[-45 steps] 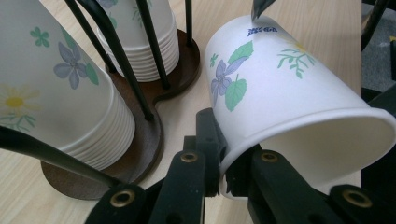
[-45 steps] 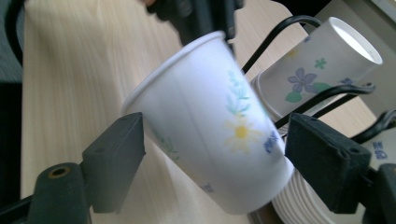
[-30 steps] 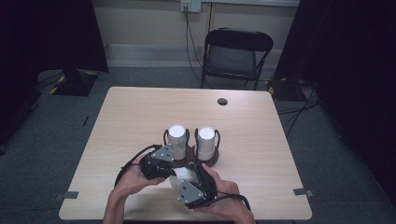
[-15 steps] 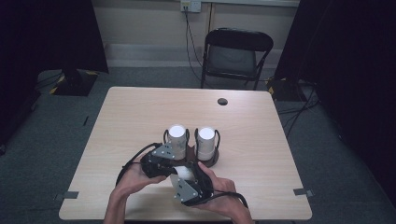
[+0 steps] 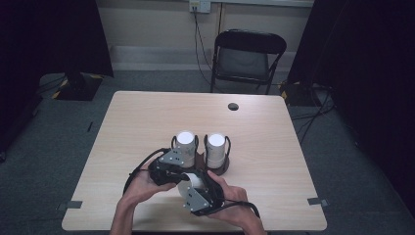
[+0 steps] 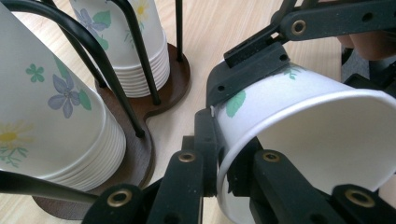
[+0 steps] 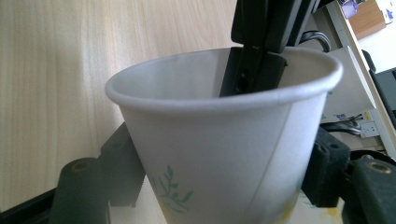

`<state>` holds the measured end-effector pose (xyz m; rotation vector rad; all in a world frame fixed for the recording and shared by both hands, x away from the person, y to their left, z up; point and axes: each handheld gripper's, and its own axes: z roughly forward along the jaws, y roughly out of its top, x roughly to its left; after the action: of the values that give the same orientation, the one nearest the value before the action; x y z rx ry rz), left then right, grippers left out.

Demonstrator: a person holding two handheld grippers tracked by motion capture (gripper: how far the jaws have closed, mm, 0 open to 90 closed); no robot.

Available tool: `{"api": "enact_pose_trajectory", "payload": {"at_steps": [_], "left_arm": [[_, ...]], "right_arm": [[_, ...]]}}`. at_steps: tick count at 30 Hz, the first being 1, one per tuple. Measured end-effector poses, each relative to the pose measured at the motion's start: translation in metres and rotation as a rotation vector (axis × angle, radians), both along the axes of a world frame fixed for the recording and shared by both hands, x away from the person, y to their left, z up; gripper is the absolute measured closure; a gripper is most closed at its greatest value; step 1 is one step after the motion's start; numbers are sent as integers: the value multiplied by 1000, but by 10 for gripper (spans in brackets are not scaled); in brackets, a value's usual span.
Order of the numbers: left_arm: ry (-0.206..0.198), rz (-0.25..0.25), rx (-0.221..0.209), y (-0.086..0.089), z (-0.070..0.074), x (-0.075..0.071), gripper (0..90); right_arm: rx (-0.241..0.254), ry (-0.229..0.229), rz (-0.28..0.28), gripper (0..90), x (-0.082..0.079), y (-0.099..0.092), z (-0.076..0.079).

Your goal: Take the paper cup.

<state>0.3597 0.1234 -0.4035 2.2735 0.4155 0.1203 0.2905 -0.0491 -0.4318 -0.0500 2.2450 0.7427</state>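
Note:
A single white paper cup with a leaf print lies on its side between both grippers, low over the table's front. My left gripper is shut on the paper cup's rim, one jaw inside and one outside. My right gripper has just been closing its jaws, and the pads now press on the sides of the paper cup. Just beyond it, two upside-down cup stacks stand in wire frames on a brown base.
The cup stacks and their wire frames stand close to the left gripper. The table has a cable hole at the back. A black folding chair stands behind the table.
The right gripper's jaws have narrowed onto the cup's body. Both hands have stayed where they were, and the left gripper keeps its hold on the rim.

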Motion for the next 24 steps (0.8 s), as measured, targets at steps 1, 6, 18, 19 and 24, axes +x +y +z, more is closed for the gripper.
{"api": "enact_pose_trajectory", "payload": {"at_steps": [1,6,18,19,24], "left_arm": [[1,1,-4,0,0,0,847],[-8,7,-27,1,0,-1,836],[-18,42,-91,5,1,-4,753],[-18,45,-99,6,1,-4,753],[-44,50,-120,7,1,-6,744]], "right_arm": [[5,3,-5,292,0,0,0],[34,17,-5,300,0,-3,2],[106,82,-37,308,1,-7,2],[117,86,-43,309,1,-8,1],[153,118,-52,312,3,-14,1]]}}
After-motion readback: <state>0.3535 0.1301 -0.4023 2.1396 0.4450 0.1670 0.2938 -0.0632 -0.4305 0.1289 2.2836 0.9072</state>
